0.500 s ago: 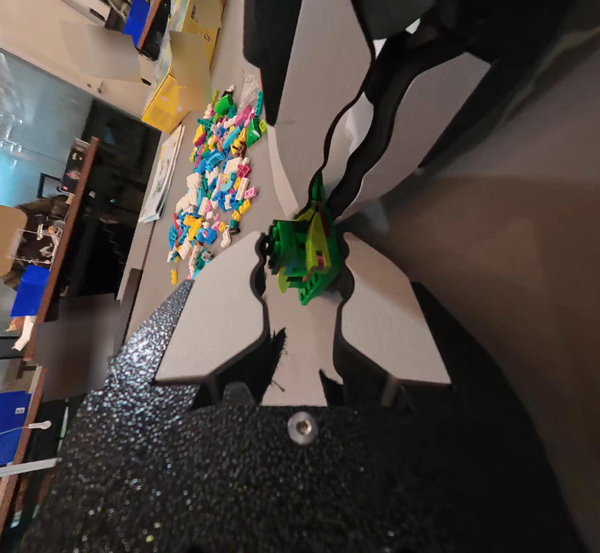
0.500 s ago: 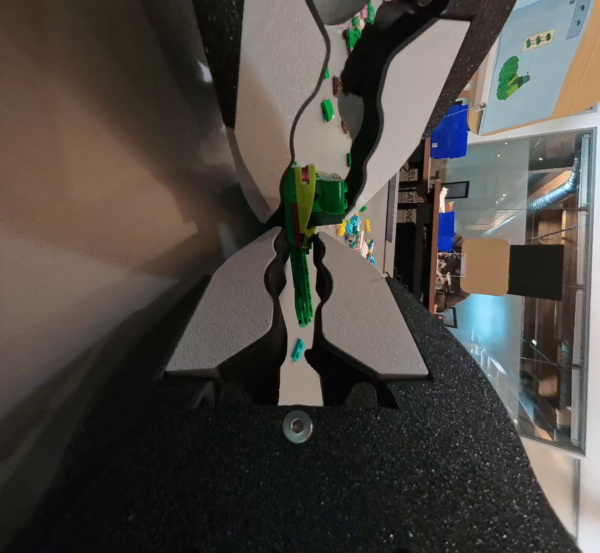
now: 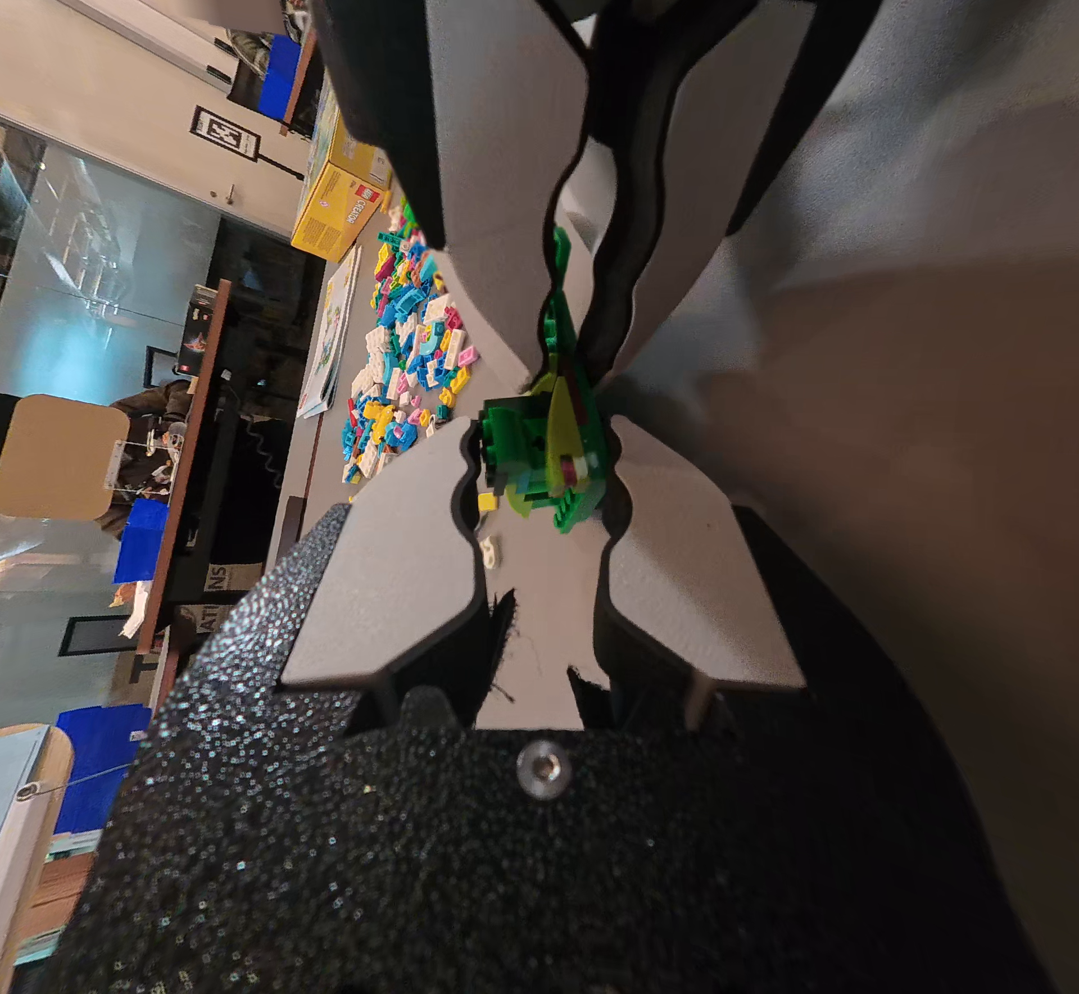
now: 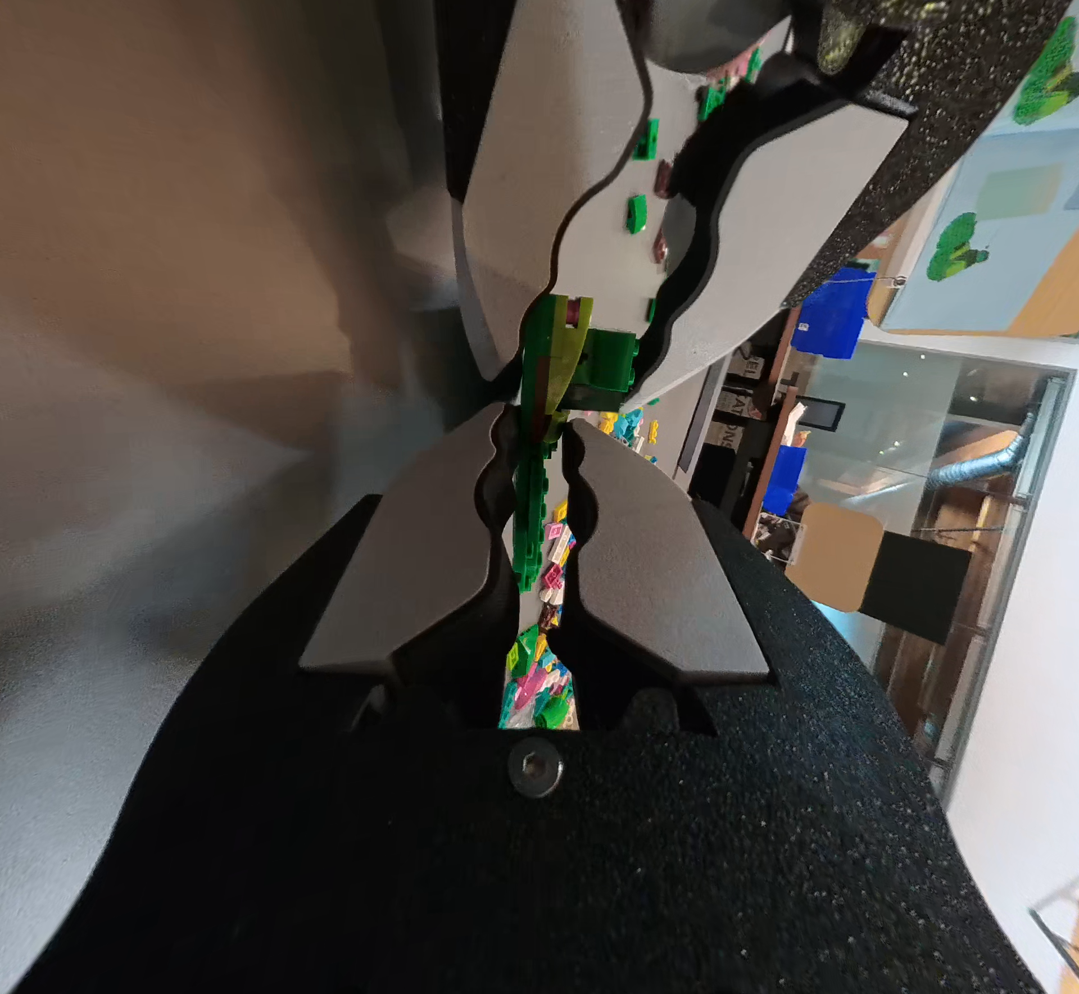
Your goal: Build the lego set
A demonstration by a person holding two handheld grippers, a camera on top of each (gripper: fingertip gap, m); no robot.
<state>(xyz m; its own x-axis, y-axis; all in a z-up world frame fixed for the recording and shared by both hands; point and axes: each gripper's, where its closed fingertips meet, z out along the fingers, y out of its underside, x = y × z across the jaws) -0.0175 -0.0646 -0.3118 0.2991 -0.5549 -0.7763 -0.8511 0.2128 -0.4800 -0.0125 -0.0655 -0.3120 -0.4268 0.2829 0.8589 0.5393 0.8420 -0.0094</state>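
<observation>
A green lego build (image 3: 525,452) with lime and dark red parts hangs between both grippers above the grey table (image 3: 537,645). My left gripper (image 3: 543,435) is shut on its thick dark green end. My right gripper (image 3: 566,364) comes in from the top of the left wrist view, shut on the build's thin green plate. In the right wrist view my right gripper (image 4: 537,426) pinches that plate (image 4: 531,505) edge-on. The left gripper (image 4: 581,359) faces it from above and holds the green block (image 4: 607,359).
A pile of loose coloured bricks (image 3: 409,359) lies on the table, with an instruction booklet (image 3: 330,335) and a yellow box (image 3: 338,207) beyond it. Some green pieces (image 4: 636,213) lie apart. An instruction page (image 4: 992,242) stands at the upper right. Only a small space, under 4 cm, lies between the two pairs of fingers.
Both grippers keep their hold on the build. The pair has shifted and tilted, so the loose brick pile now shows below the right gripper's fingers instead of bare table.
</observation>
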